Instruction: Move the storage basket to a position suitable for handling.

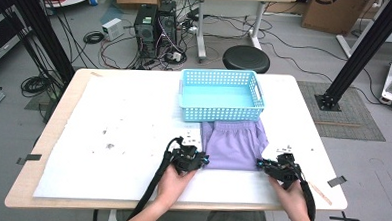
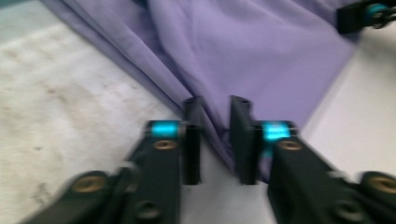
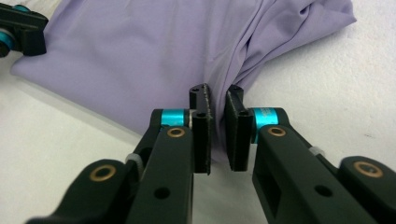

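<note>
Grippers left (image 1: 202, 160) and right (image 1: 260, 164) clamped on near corners of purple garment (image 1: 235, 144), ready for lifting toward blue basket (image 1: 187, 96).

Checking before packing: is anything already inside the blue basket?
No, the blue basket shows a bare floor; the purple garment lies on the table before it.
</note>
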### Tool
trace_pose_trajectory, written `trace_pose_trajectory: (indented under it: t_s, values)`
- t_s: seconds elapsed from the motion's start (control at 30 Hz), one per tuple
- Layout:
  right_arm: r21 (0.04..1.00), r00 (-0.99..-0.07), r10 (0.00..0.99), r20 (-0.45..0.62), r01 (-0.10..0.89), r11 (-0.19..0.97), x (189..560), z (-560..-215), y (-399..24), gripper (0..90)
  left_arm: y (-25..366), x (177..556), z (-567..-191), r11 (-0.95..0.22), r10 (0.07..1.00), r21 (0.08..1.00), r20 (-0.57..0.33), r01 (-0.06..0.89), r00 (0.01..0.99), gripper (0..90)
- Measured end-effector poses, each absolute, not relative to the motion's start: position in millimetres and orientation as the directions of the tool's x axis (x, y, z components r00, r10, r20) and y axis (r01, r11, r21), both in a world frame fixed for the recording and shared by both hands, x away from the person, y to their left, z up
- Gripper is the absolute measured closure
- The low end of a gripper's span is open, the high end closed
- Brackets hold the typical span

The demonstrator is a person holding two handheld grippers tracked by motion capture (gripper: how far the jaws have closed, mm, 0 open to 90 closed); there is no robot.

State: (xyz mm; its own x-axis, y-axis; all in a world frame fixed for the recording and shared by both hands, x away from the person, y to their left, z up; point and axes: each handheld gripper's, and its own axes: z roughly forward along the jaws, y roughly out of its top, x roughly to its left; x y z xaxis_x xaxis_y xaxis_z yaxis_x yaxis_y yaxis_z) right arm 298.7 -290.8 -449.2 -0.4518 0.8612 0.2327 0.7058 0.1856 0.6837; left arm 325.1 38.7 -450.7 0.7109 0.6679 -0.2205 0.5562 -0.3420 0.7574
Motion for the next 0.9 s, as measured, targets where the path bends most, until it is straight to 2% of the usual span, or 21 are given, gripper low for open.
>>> trace_pose_trajectory:
  t_s: [0.07, 0.1, 0.13, 0.2, 0.23, 0.27, 0.33, 0.4, 0.43, 0.5, 0.67, 0.9]
  values:
    - [0.685, -0.452, 0.862, 0.228, 0.704, 0.188, 298.1, -449.1, -290.0, 84.5, 39.1, 324.2, -450.3, -0.348, 0.669, 0.759, -0.21, 0.551, 0.713, 81.5]
    - [0.685, -0.452, 0.863, 0.227, 0.704, 0.188, 298.0, -449.1, -289.9, 84.5, 39.6, 323.2, -450.6, -0.346, 0.682, 0.764, -0.194, 0.545, 0.705, 78.0]
    - [0.687, -0.454, 0.862, 0.226, 0.702, 0.19, 298.0, -449.0, -290.0, 84.4, 40.8, 322.2, -450.8, -0.338, 0.687, 0.769, -0.192, 0.542, 0.701, 66.0]
    - [0.688, -0.453, 0.863, 0.222, 0.7, 0.191, 297.5, -449.0, -289.7, 84.0, 44.2, 318.3, -450.7, -0.332, 0.696, 0.77, -0.191, 0.545, 0.692, 48.9]
    - [0.691, -0.457, 0.862, 0.217, 0.696, 0.195, 297.5, -449.0, -289.8, 83.7, 44.8, 316.3, -450.9, -0.326, 0.699, 0.768, -0.196, 0.551, 0.687, 44.3]
    - [0.691, -0.457, 0.863, 0.215, 0.696, 0.196, 297.4, -449.1, -289.5, 83.6, 44.1, 314.3, -451.0, -0.322, 0.702, 0.768, -0.198, 0.553, 0.684, 44.4]
    - [0.692, -0.459, 0.863, 0.212, 0.694, 0.199, 297.5, -448.9, -289.3, 83.4, 40.7, 311.4, -450.4, -0.329, 0.704, 0.763, -0.194, 0.556, 0.683, 49.5]
    - [0.691, -0.458, 0.863, 0.212, 0.695, 0.199, 297.3, -448.9, -289.1, 83.4, 35.1, 309.0, -450.1, -0.341, 0.707, 0.761, -0.179, 0.552, 0.684, 61.9]
    - [0.692, -0.457, 0.865, 0.209, 0.694, 0.199, 297.0, -448.8, -288.8, 83.4, 33.2, 308.5, -450.2, -0.346, 0.705, 0.762, -0.174, 0.548, 0.687, 64.9]
    - [0.692, -0.457, 0.866, 0.204, 0.693, 0.203, 296.5, -448.8, -287.9, 83.5, 32.4, 310.7, -450.7, -0.333, 0.675, 0.754, -0.228, 0.565, 0.701, 83.1]
    - [0.694, -0.461, 0.864, 0.2, 0.689, 0.208, 294.7, -448.3, -284.9, 84.5, 35.6, 313.3, -450.1, -0.342, 0.657, 0.754, -0.235, 0.561, 0.716, 86.2]
    - [0.697, -0.509, 0.835, 0.209, 0.676, 0.237, 282.8, -448.6, -268.9, 84.8, 60.3, 306.3, -448.4, -0.346, 0.643, 0.744, -0.255, 0.571, 0.722, 87.1]
